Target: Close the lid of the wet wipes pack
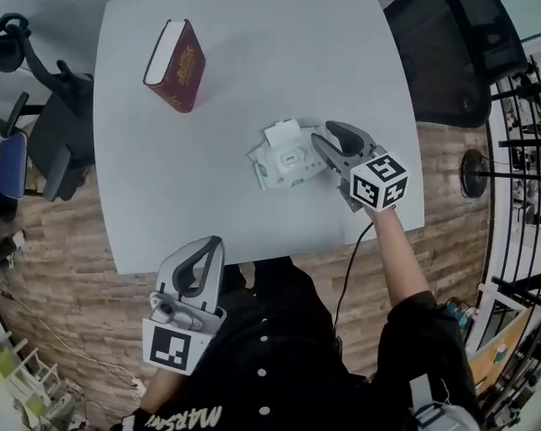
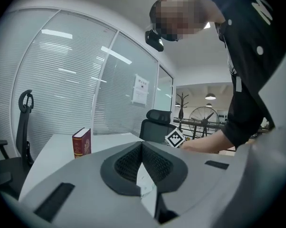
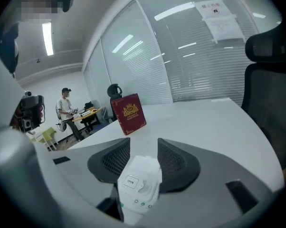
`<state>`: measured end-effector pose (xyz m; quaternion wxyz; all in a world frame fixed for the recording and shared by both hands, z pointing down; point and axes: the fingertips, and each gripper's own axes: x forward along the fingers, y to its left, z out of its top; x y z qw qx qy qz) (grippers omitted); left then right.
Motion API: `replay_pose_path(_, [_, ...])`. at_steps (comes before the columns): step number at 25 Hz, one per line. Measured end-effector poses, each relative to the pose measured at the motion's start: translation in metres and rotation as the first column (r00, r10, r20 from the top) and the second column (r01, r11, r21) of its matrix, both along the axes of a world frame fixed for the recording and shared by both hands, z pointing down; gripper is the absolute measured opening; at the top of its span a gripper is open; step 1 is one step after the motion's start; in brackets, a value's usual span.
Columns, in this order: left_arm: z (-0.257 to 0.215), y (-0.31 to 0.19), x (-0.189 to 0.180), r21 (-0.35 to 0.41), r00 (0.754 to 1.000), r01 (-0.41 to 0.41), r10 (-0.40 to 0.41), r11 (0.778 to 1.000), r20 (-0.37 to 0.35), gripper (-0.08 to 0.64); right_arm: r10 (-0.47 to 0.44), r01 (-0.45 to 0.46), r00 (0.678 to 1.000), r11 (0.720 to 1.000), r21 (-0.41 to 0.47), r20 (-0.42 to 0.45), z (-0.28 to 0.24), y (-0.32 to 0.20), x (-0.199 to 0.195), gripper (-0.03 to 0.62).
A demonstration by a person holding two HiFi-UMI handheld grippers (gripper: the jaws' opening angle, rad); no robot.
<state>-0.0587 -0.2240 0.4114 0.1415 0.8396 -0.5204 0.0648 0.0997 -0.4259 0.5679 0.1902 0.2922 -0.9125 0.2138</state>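
Head view: wet wipes pack [image 1: 284, 164], white and crinkled, lies right of centre on the pale grey table [image 1: 252, 34]; a white lid [image 1: 284, 135] juts past its upper edge, seemingly flipped back; the right gripper [image 1: 323, 133] reaches in from the lower right, jaws spread, tips over the pack's right end; whether they touch it cannot be told here; the left gripper [image 1: 215, 243] hangs at the lower left, off the table's near edge, jaws pressed together on nothing; a dark red book [image 1: 174, 64] stands toward the upper left, well apart from the pack; a black chair [image 1: 455, 43] sits at the upper right; wood-patterned floor [image 1: 73, 268] shows below the table.

Left gripper view: the left gripper [image 2: 142, 145] has its pads meeting at their tips in mid-frame, with a thin pale sliver in the slit below; the book [image 2: 81, 142] stands at the left; a glass wall [image 2: 62, 80] with blinds fills the left half; the pack cannot be made out.

Right gripper view: the right gripper [image 3: 144, 144] holds its pads parted; the pack [image 3: 136, 186] lies in the gap low in the centre, not visibly squeezed; it bears a tab printed OPEN with small green marks below; its lower end is cut off by the gripper body; the book [image 3: 128, 113] stands beyond, up and left of the jaws; a person [image 3: 66, 109] stands far left.
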Motion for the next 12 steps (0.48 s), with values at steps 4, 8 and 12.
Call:
replay_pose_path(4, [0.008, -0.003, -0.005, -0.035, 0.999, 0.041, -0.041, 0.999, 0.005, 0.008, -0.076, 0.070, 0.996, 0.991, -0.117, -0.046, 0.041, -0.016, -0.015, 0.186])
replay_pose_path(8, [0.017, -0.008, -0.008, -0.063, 0.998, 0.069, -0.069, 0.996, 0.002, 0.008, -0.135, 0.112, 0.988, 0.960, -0.255, -0.077, 0.078, -0.030, -0.029, 0.201])
replay_pose_path(12, [0.022, -0.014, -0.006, -0.081, 0.997, 0.076, -0.077, 0.994, 0.000, 0.008, -0.205, 0.144, 0.970, 0.919, -0.368, -0.133, 0.109, -0.035, -0.039, 0.219])
